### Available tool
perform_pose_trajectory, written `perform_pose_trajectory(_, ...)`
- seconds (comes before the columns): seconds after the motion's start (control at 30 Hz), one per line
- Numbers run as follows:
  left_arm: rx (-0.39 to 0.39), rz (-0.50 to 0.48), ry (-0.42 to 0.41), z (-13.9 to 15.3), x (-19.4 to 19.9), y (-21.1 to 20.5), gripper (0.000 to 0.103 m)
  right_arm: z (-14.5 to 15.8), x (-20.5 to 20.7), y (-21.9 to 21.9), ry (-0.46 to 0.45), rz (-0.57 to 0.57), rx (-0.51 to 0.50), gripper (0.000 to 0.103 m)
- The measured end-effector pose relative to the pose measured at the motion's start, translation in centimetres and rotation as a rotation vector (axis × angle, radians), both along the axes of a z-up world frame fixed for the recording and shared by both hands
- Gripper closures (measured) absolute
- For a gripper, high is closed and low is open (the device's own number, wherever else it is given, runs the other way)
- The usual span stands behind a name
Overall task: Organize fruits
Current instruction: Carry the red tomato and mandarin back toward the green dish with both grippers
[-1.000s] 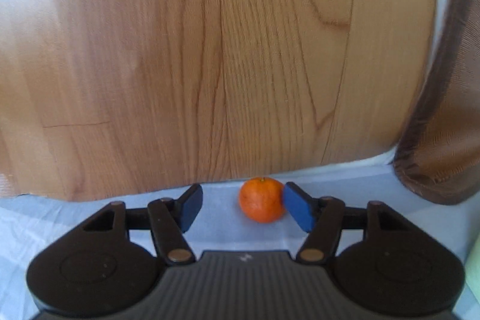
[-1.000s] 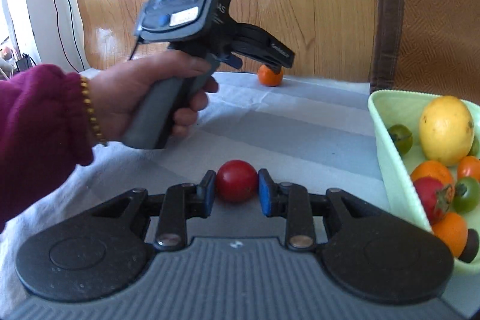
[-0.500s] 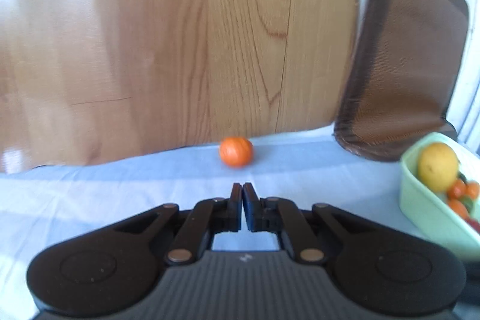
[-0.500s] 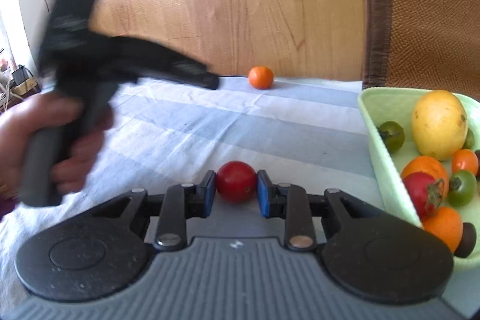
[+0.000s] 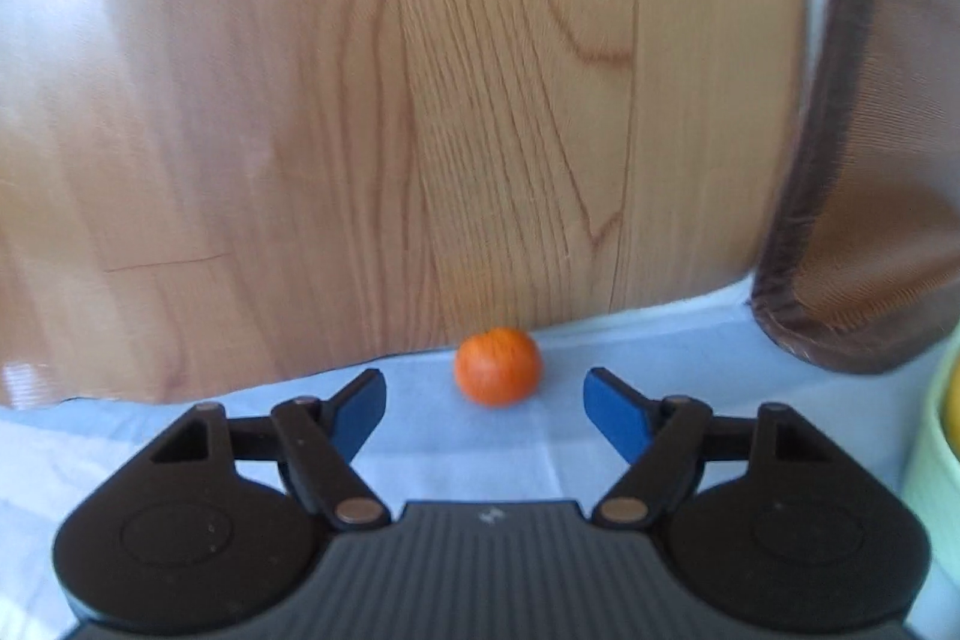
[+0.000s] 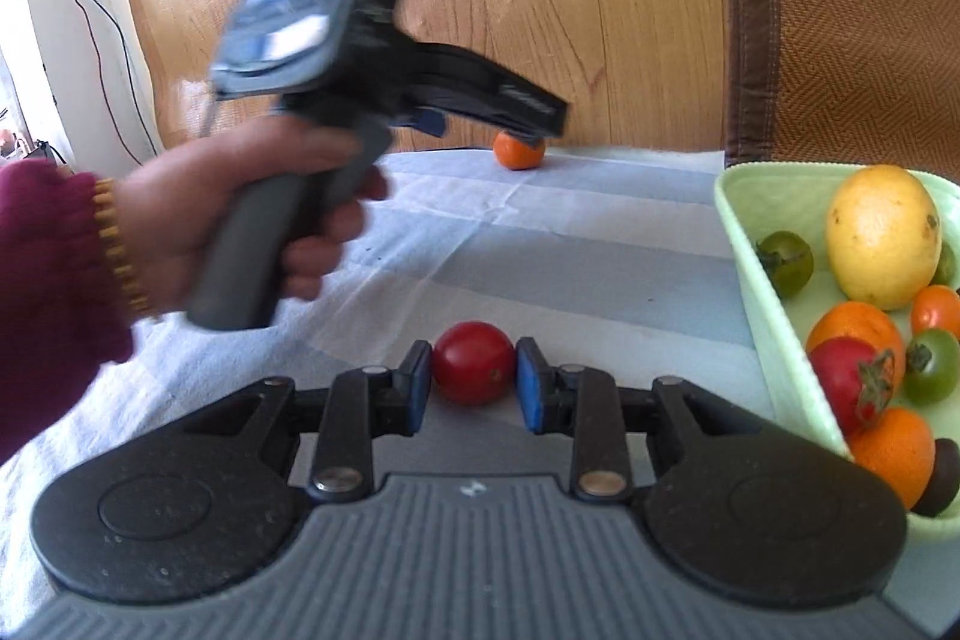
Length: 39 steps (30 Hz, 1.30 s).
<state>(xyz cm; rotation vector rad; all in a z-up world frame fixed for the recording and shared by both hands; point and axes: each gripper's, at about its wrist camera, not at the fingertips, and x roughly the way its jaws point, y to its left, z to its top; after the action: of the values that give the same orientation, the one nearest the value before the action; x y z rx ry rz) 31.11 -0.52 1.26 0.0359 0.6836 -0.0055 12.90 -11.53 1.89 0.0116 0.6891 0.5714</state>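
Left tool [image 5: 485, 394] just spread, tangerine [image 5: 498, 366] beyond untouched; right tool [image 6: 474, 383] pinching tomato [image 6: 473, 361].

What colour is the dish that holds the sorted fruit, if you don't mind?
Pale mint green dish; it shows best in the right wrist view.

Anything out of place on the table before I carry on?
Yes: one orange mandarin sits alone at the far edge of the cloth by the wooden wall, away from the green tray. The open left gripper is lined up short of it, its jaws having just opened, nothing between them.
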Motion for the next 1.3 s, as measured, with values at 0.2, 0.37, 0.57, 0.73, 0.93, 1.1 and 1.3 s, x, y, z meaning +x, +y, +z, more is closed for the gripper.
perform_pose_trajectory(0.2,-0.053,0.006,0.039,-2.0,2.1,0.9,0.063,0.2,0.0,0.1,0.006,0.003,0.011,0.070)
perform_pose_trajectory(0.37,-0.110,-0.018,0.012,-0.6,-2.4,2.3,0.063,0.3,-0.2,0.2,0.003,-0.002,0.014,0.072)
perform_pose_trajectory(0.57,-0.121,-0.052,-0.053,1.8,-13.2,3.8,0.063,0.4,-0.5,0.0,-0.011,-0.005,0.006,0.072)
perform_pose_trajectory(0.73,-0.092,-0.063,-0.067,1.9,-21.1,3.1,0.063,0.3,-1.6,0.1,-0.030,-0.002,-0.045,0.072)
perform_pose_trajectory(0.93,-0.072,-0.113,-0.082,1.6,-25.3,1.0,0.062,0.3,-6.4,-1.6,-0.080,0.008,-0.097,0.072)
perform_pose_trajectory(1.1,-0.096,-0.143,-0.056,-0.2,-25.9,-0.2,0.062,0.2,-9.0,-3.8,-0.073,-0.047,-0.049,0.072)
perform_pose_trajectory(1.3,-0.104,-0.132,-0.034,-0.5,-25.9,-0.2,0.063,0.1,-8.8,-3.7,-0.062,-0.052,-0.027,0.067)
